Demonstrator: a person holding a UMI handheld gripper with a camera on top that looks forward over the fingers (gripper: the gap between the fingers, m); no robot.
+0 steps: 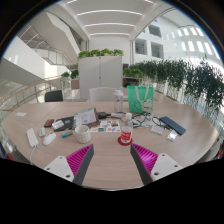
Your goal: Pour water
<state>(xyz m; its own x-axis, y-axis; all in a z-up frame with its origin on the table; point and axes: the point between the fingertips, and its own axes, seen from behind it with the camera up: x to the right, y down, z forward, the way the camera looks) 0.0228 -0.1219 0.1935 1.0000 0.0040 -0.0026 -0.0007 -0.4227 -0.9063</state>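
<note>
Gripper (112, 160) spread wide above the table (110, 170), its pink pads (80, 157) holding and touching nothing. A red cup (125, 139) stands just ahead of the fingers, among clutter.

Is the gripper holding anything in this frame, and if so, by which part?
Nothing is held. The gripper is open, its fingers apart above bare table, with the cluttered items lying beyond them.

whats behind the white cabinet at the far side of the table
Above the white cabinet green plants show along its top, and beyond it rise the building's white balconies. Whatever stands directly behind it is covered. The gripper is open, holding nothing, short of the table.
</note>
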